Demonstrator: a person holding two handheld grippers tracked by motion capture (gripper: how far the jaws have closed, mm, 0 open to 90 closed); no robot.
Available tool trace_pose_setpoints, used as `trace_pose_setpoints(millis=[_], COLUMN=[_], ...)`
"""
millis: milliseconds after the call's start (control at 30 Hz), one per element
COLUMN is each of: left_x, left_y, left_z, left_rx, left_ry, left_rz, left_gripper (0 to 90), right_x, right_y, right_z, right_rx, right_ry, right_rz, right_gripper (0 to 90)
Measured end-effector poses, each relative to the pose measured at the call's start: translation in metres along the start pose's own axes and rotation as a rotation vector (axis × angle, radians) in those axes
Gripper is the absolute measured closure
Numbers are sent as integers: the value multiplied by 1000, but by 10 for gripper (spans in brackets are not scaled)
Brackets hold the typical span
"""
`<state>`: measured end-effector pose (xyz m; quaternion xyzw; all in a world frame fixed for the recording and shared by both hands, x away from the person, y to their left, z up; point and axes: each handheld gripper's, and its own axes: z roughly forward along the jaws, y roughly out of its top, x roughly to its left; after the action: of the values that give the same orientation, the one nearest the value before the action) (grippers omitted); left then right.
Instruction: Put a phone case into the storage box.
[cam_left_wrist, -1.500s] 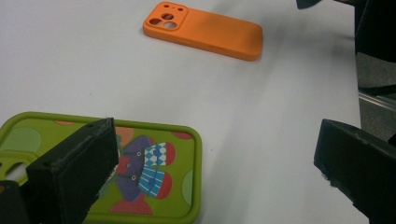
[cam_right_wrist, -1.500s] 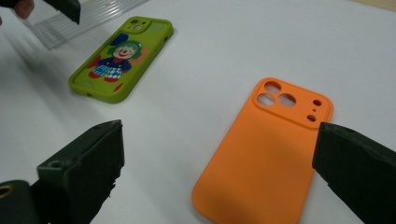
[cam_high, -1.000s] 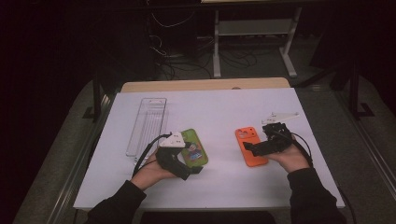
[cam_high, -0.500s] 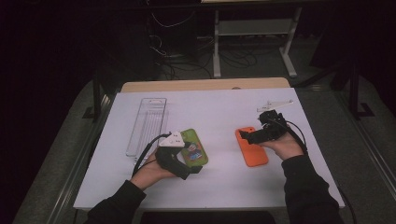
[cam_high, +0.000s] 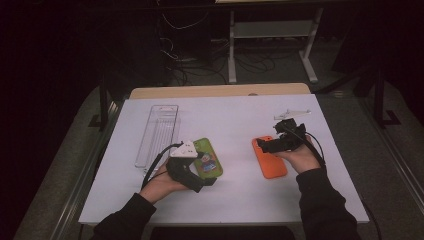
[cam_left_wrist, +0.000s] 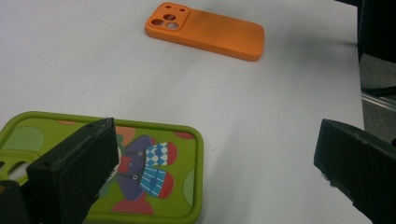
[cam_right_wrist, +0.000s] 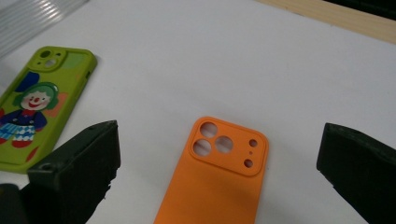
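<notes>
A green phone case (cam_high: 209, 156) with a cartoon clown lies face down left of centre on the white table. My left gripper (cam_high: 202, 179) rests at its near edge, open and holding nothing. In the left gripper view the green case (cam_left_wrist: 154, 172) lies by the left jaw, and the left gripper (cam_left_wrist: 217, 135) is spread wide over bare table. An orange phone case (cam_high: 270, 161) lies to the right. My right gripper (cam_high: 270, 146) hovers over its far end, open. In the right gripper view the right gripper (cam_right_wrist: 219, 133) straddles the orange case (cam_right_wrist: 215, 182), with the green case (cam_right_wrist: 37, 102) beyond.
A clear plastic tray (cam_high: 157, 134) lies lengthwise at the left of the white tabletop (cam_high: 230, 120). A small white part (cam_high: 292, 114) sits at the far right. The orange case (cam_left_wrist: 205, 30) shows far off in the left gripper view. Dark floor and a metal stand lie behind the table.
The right gripper has shifted from the orange case's right side toward its far end and turned to point left. The left gripper and both cases have stayed put.
</notes>
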<state>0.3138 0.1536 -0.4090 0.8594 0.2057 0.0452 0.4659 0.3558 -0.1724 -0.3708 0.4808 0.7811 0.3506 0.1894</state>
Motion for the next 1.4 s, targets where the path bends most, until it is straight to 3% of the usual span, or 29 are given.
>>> trace_pose_setpoints(millis=[133, 200, 333, 733, 1200, 1400], left_x=[0, 1, -1, -1, -1, -1], left_y=[0, 0, 0, 0, 0, -1], left_z=[0, -2, -2, -2, -1, 0], left_rx=[-1, 14, 11, 10, 12, 16], left_ry=[0, 2, -3, 5, 0, -2], left_rz=[-1, 19, -9, -16, -7, -5], left_gripper=[0, 0, 0, 0, 0, 0], right_x=[0, -1, 0, 3, 8, 8], right_y=[-3, -5, -11, -32, -44, -49], right_z=[2, 4, 8, 24, 34, 41], right_rx=[11, 18, 33, 107, 157, 186], right_ry=[-23, -36, -55, -72, -87, -96], right_rz=[14, 24, 50, 66, 105, 92], right_gripper=[0, 0, 0, 0, 0, 0])
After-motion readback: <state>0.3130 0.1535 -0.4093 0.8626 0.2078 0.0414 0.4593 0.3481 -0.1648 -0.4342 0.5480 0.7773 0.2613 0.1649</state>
